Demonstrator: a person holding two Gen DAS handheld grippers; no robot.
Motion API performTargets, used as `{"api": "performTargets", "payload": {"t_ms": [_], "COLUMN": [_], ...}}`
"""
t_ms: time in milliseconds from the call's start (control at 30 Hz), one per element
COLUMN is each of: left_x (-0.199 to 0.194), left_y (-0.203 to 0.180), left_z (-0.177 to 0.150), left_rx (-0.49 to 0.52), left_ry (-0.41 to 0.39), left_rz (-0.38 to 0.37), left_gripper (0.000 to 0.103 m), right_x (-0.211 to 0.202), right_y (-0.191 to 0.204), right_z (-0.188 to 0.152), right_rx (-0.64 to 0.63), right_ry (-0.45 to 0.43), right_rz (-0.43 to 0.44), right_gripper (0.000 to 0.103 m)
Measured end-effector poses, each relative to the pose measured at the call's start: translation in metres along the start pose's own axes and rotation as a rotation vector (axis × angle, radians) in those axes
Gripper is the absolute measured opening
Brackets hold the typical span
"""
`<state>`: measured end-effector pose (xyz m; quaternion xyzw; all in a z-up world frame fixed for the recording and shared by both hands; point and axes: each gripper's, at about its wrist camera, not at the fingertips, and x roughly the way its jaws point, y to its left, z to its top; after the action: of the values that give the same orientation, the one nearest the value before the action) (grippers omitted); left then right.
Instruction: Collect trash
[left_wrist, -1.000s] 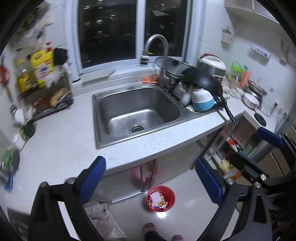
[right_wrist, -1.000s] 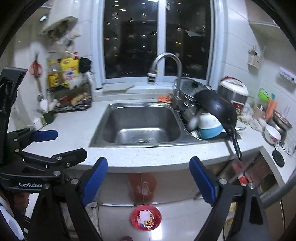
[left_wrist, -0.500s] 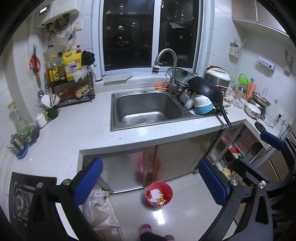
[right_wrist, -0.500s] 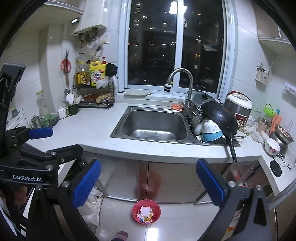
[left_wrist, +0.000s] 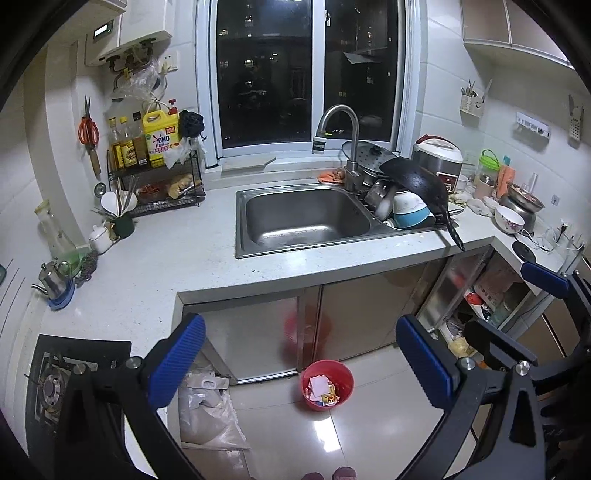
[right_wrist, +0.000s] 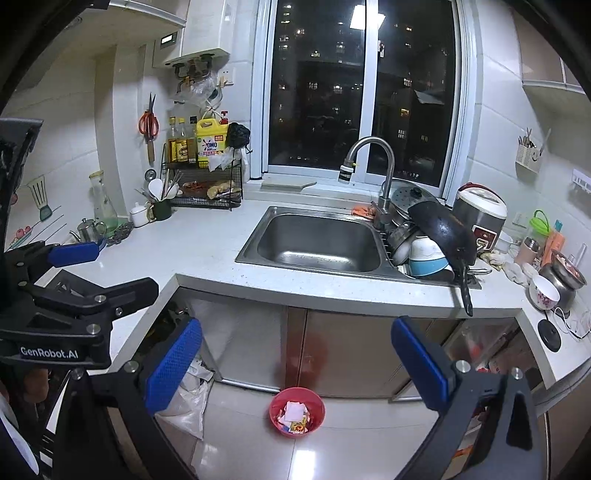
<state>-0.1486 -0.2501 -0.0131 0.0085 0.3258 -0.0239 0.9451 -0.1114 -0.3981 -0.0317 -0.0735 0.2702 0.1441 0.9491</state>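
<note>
A red trash bin (left_wrist: 327, 384) with paper scraps and wrappers stands on the tiled floor before the steel cabinet doors; it also shows in the right wrist view (right_wrist: 297, 411). My left gripper (left_wrist: 301, 360) is open and empty, held high above the floor over the bin. My right gripper (right_wrist: 295, 363) is open and empty at about the same height. The left gripper shows at the left edge of the right wrist view (right_wrist: 75, 254); the right gripper shows at the right edge of the left wrist view (left_wrist: 543, 280).
A white L-shaped counter (left_wrist: 155, 254) holds a steel sink (left_wrist: 303, 218), stacked dishes and a black pan (left_wrist: 417, 181), a bottle rack (left_wrist: 155, 173) and a gas hob (left_wrist: 51, 384). White plastic bags (left_wrist: 207, 410) lie on the floor at the left. An open shelf (left_wrist: 480, 306) is at the right.
Both grippers have pulled back and up from the sink, so the counter front, cabinets and floor bin now show in full. Both stay open.
</note>
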Motion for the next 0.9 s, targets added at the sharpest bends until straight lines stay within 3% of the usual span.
{"api": "performTargets", "payload": {"t_ms": [900], "left_x": [-0.006], "left_y": [-0.006], "left_z": [-0.008], "left_rx": [0.02], "left_ry": [0.012], "left_rz": [0.012], "left_gripper": [0.102], "right_x": [-0.011], "right_y": [-0.01], "right_z": [-0.005], "right_rx": [0.006], "right_ry": [0.037], "right_rz": [-0.003], "right_gripper": [0.102]}}
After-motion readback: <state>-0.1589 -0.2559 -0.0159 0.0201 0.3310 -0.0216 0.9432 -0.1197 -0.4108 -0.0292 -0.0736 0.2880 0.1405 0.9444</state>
